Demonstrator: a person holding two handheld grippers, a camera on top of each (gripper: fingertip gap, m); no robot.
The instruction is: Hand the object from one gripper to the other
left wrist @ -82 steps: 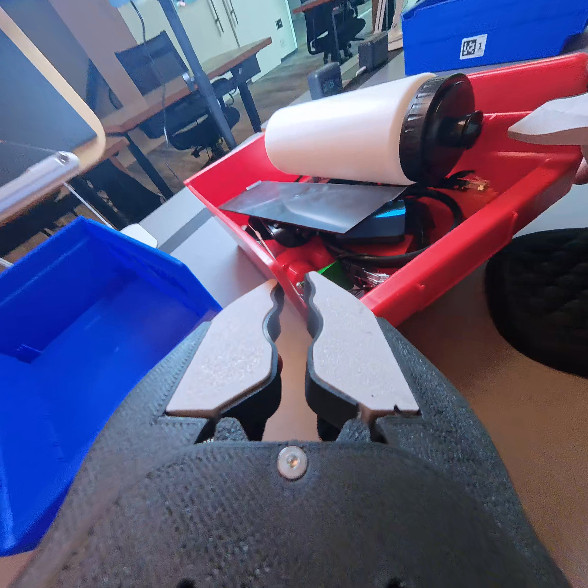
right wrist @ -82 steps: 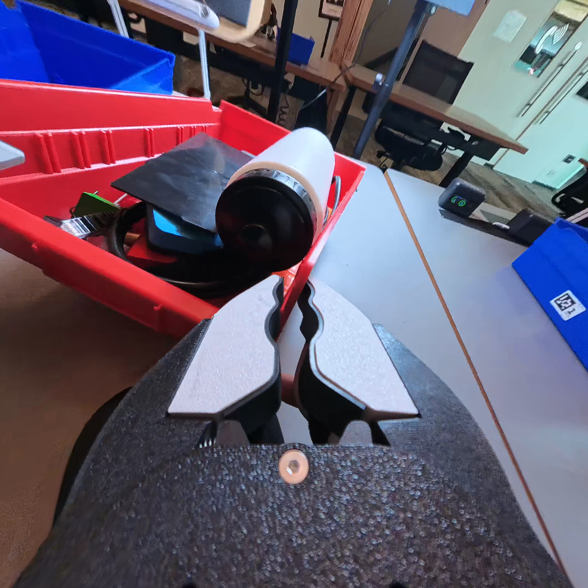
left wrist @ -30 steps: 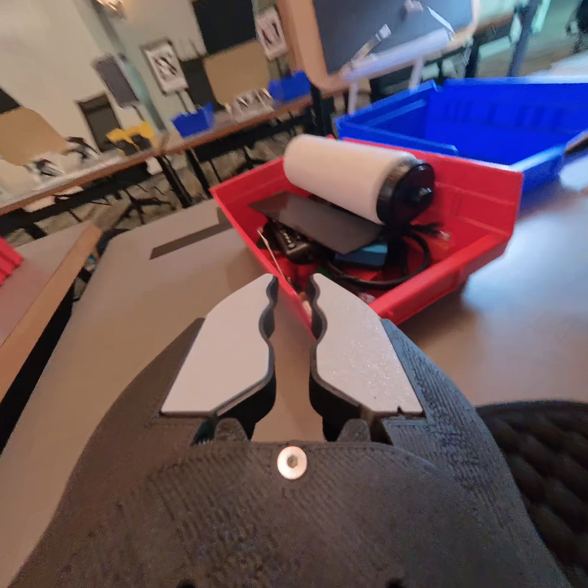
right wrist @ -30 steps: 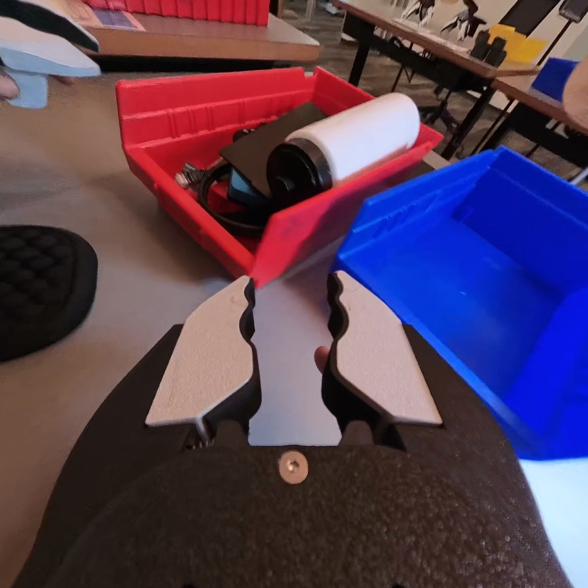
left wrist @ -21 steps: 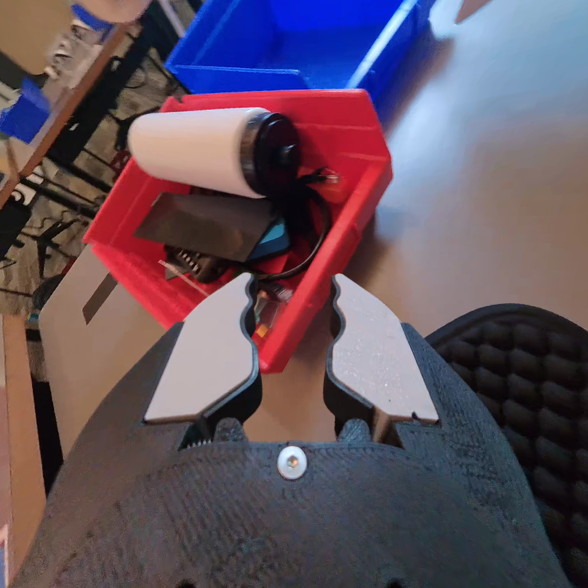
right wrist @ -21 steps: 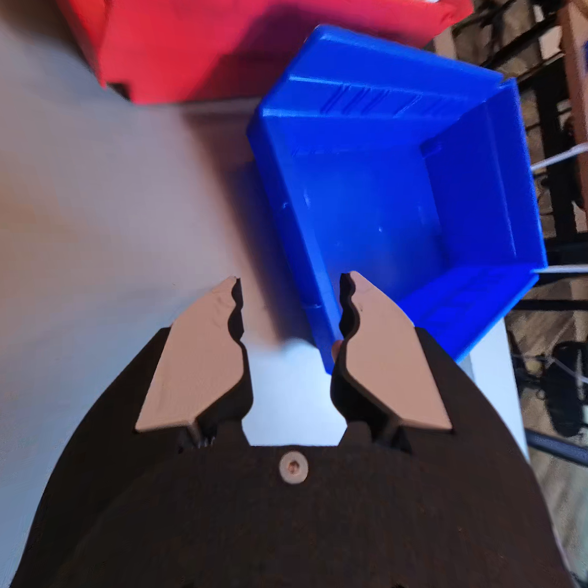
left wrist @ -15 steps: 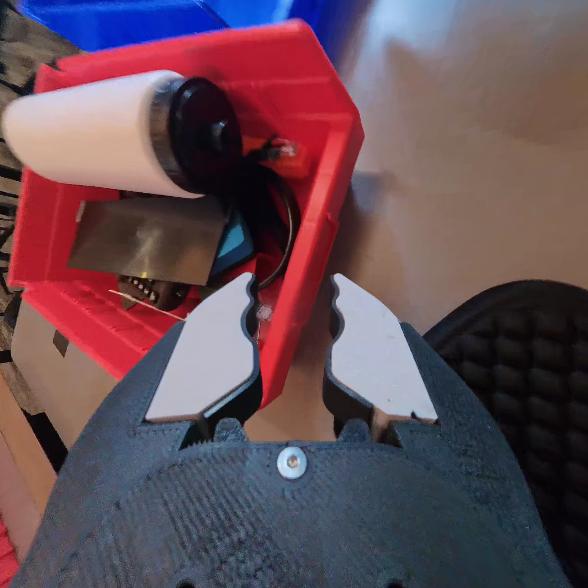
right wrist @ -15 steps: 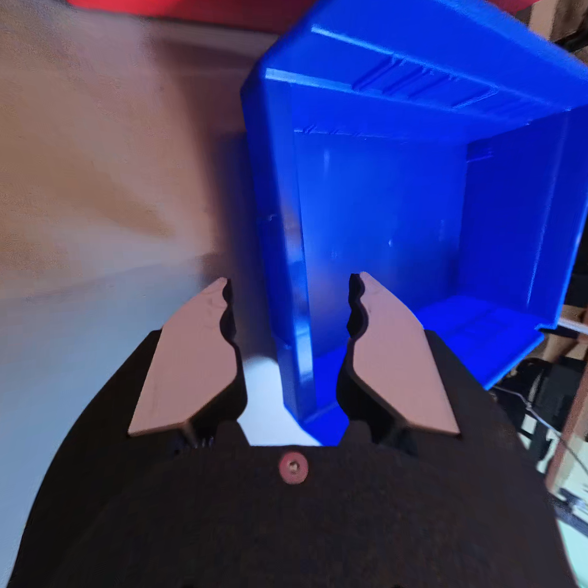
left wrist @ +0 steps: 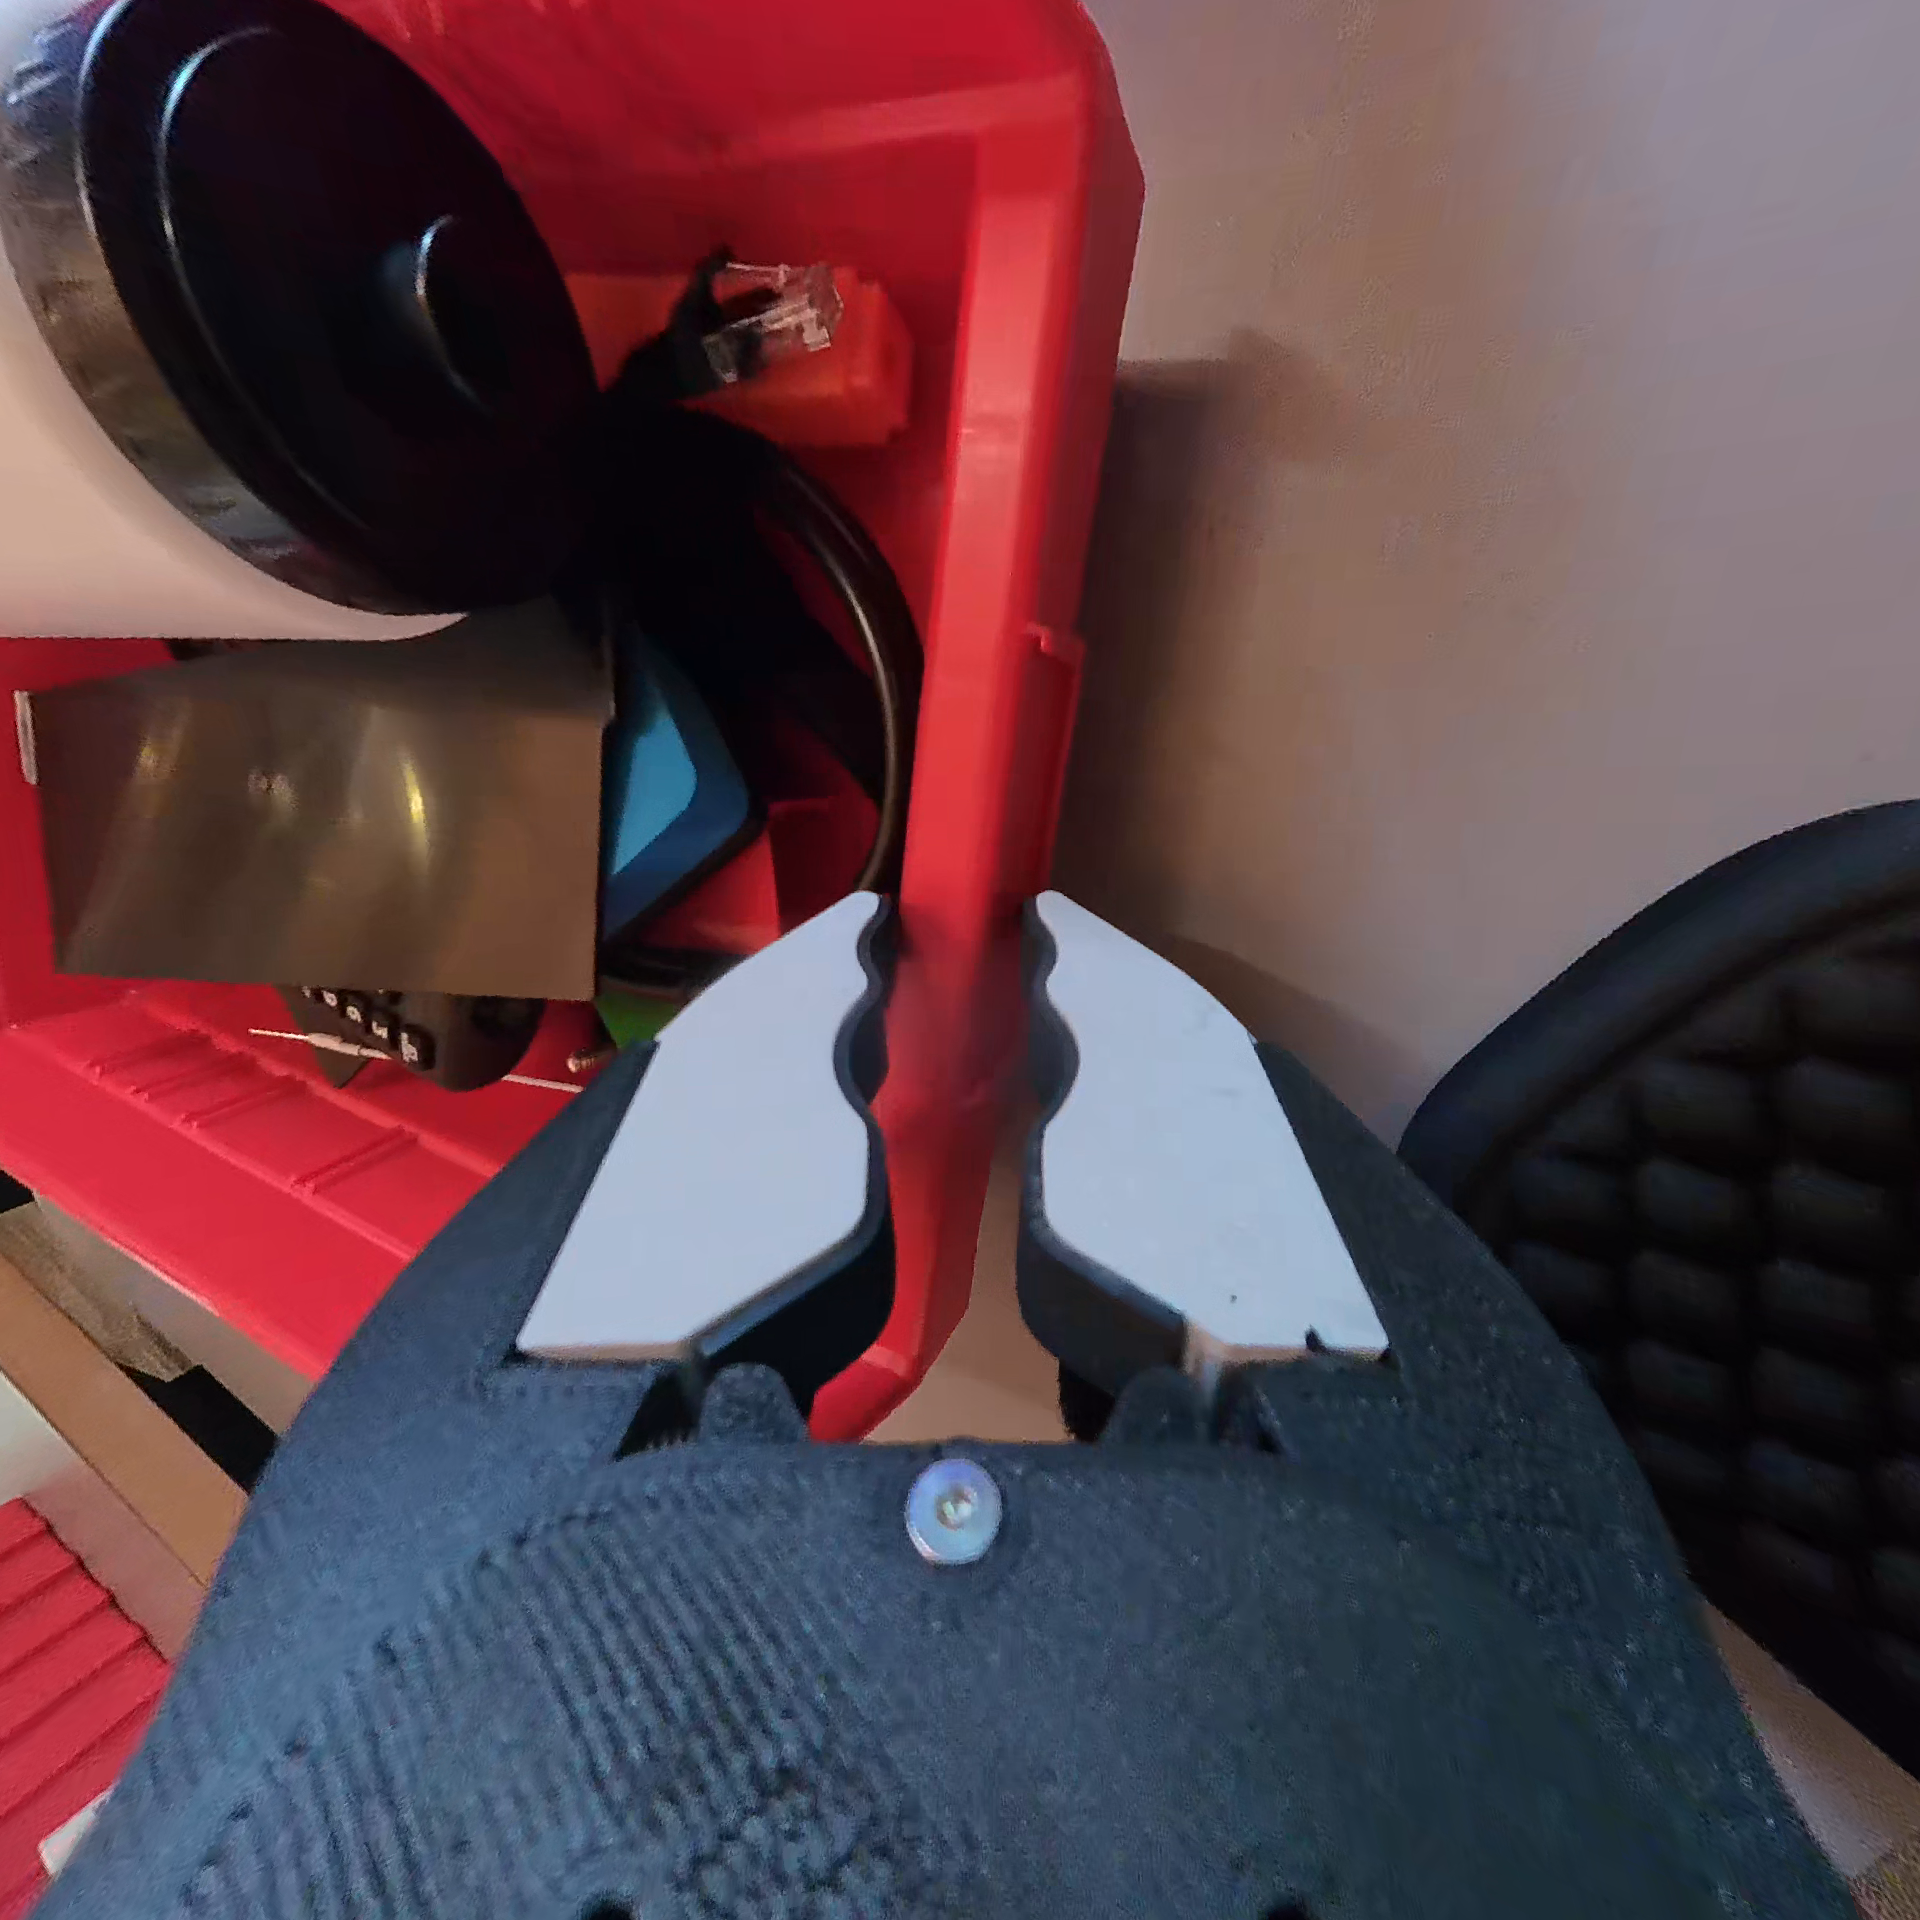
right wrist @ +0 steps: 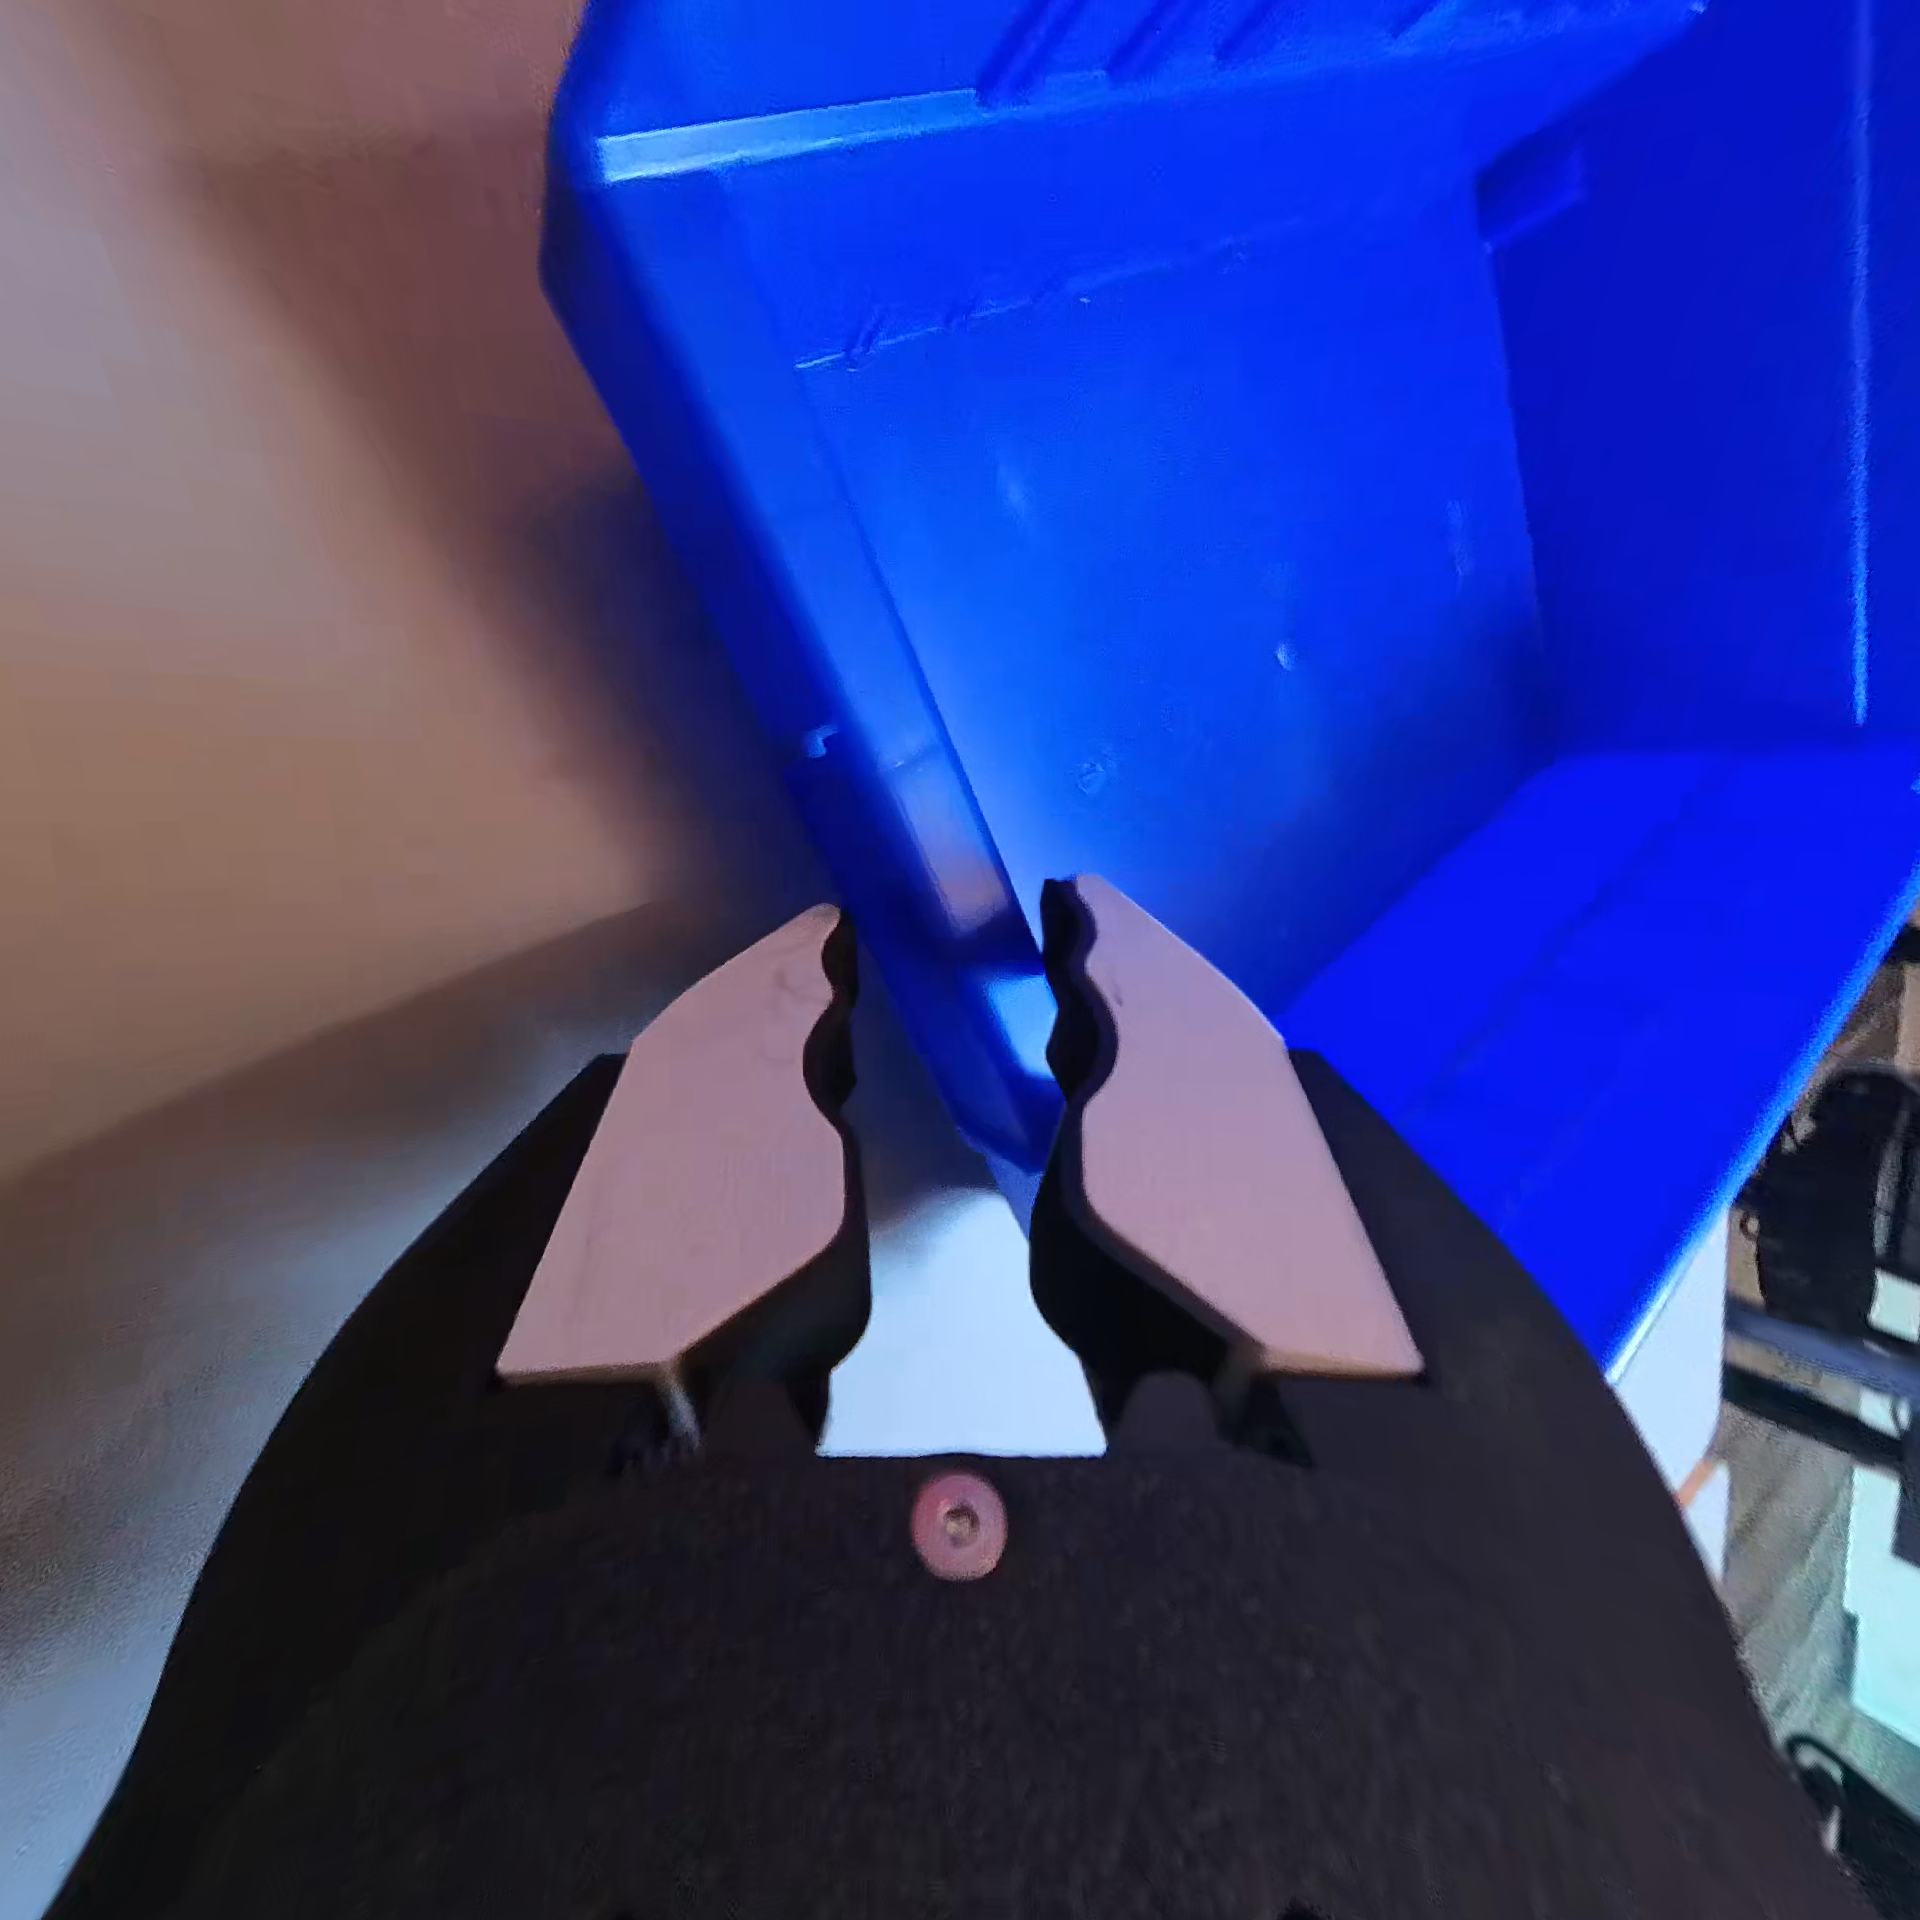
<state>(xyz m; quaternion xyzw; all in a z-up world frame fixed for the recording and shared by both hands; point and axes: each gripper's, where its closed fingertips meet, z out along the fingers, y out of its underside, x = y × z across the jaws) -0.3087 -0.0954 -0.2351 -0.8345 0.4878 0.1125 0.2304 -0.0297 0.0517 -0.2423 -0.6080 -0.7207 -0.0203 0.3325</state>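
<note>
Left gripper (left wrist: pixel 954 914) straddles the red bin's (left wrist: pixel 1029 436) side wall, jaws parted, one finger inside, one outside; contact with the wall cannot be confirmed. Inside lie a white bottle with black cap (left wrist: pixel 301 312), a dark pouch (left wrist: pixel 322 821) and a black cable (left wrist: pixel 831 582). A black pad (left wrist: pixel 1725 1174) lies just right. Right gripper (right wrist: pixel 940 914) straddles the blue bin's (right wrist: pixel 1247 468) near wall, jaws parted, holding nothing; the bin floor is bare.
</note>
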